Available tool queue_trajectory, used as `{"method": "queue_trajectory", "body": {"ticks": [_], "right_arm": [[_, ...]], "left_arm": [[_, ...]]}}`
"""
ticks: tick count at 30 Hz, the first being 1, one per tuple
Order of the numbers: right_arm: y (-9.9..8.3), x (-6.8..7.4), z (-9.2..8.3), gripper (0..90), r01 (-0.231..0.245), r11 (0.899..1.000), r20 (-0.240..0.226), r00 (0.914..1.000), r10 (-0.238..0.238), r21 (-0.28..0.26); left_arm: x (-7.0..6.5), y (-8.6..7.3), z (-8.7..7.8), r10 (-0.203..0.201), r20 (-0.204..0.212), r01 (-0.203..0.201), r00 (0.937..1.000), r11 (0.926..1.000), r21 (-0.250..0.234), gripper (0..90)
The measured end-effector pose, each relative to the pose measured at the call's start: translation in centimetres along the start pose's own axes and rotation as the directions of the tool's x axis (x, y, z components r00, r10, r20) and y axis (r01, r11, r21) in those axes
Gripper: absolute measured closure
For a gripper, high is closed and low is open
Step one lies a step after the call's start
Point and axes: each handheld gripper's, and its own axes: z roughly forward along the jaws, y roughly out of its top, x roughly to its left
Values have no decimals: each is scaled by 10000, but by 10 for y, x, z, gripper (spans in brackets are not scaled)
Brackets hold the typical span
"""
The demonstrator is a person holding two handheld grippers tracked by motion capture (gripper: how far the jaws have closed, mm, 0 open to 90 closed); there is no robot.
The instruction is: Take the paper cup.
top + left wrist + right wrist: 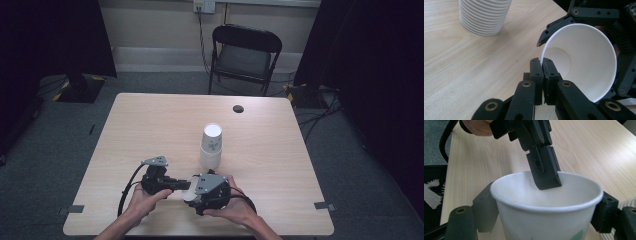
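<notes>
A single white paper cup (186, 193) (584, 57) (529, 225) is held between both grippers near the table's front edge. My right gripper (202, 191) (546, 203) is shut on the cup's body, one jaw on each side. My left gripper (167, 183) (541, 63) is shut on the cup's rim, one jaw inside and one outside; its fingers (544, 167) reach down over the far rim in the right gripper view. The cup's open mouth faces the left gripper. A stack of white paper cups (211, 145) (484, 15) stands upside down just behind the grippers.
The light wooden table (150, 125) has a dark round hole (238, 108) near its far edge. A black folding chair (245, 55) stands beyond the table. Cables trail from both grippers toward the front edge.
</notes>
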Motion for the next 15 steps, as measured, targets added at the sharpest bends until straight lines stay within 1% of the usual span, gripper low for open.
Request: {"method": "queue_trajectory", "body": {"ticks": [1,3,5,8,12,13,14,15], "right_arm": [[0,0,0,255,31,10000,-32,10000,-31,69],[0,0,0,257,30,9999,-55,10000,-29,148],[-1,1,2,259,79,9997,-28,10000,-78,237],[-1,2,3,264,219,9987,7,9998,-220,450],[-1,2,2,278,182,9987,38,9998,-184,486],[0,2,2,282,192,9987,65,9998,-195,466],[0,2,2,284,172,9988,86,9998,-176,463],[-1,1,1,290,175,9990,95,9998,-179,406]], "left_arm": [[0,0,0,-57,-39,57,10000,10000,42,881],[0,0,1,-74,-117,75,9999,9999,130,881],[0,0,1,48,-184,-43,9998,9997,247,881],[1,1,0,44,-217,-37,9998,9994,335,883],[0,1,-1,60,-200,-54,9998,9996,266,882],[1,1,-1,141,-216,-137,9997,9997,217,880],[0,1,-1,94,-207,-91,9997,9999,115,878],[0,1,-2,135,-203,-134,9997,9999,18,875]]}}
